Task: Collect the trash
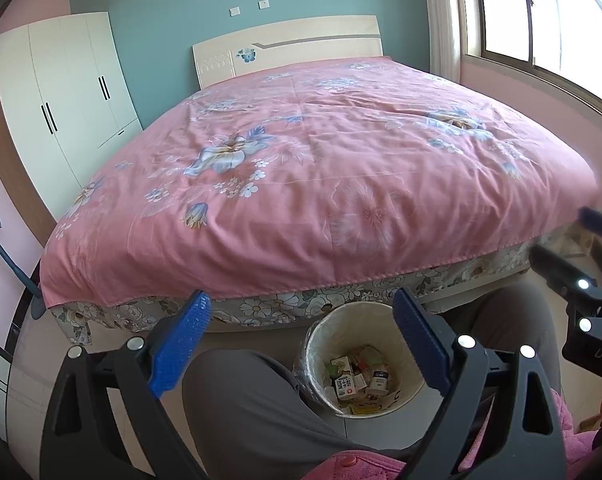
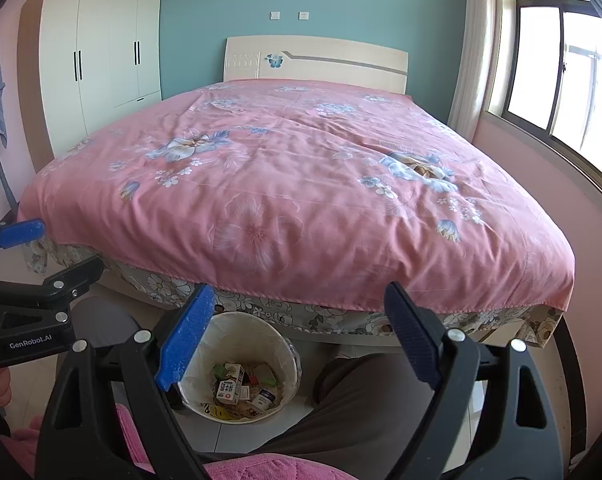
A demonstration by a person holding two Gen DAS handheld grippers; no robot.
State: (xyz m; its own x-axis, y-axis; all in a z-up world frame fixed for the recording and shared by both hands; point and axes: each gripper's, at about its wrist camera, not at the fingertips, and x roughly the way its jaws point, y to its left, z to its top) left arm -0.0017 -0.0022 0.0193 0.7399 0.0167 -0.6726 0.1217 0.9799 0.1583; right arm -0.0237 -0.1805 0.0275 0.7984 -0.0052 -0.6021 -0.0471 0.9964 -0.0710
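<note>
Both the left gripper (image 1: 301,312) and the right gripper (image 2: 301,304) are spread wide, holding nothing. Between the person's knees (image 1: 241,400), a bin (image 1: 411,394) holds cartons (image 1: 347,386), at the foot edge of the bed (image 1: 321,168).

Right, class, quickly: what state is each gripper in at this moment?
Left gripper: open, holding nothing.
Right gripper: open, holding nothing.

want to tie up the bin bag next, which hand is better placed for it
Hard to call; slightly the right. Both tongs, left and right, hang open and empty above the bin. In the right view the bag's loose plastic shows more clearly at the rim.
</note>
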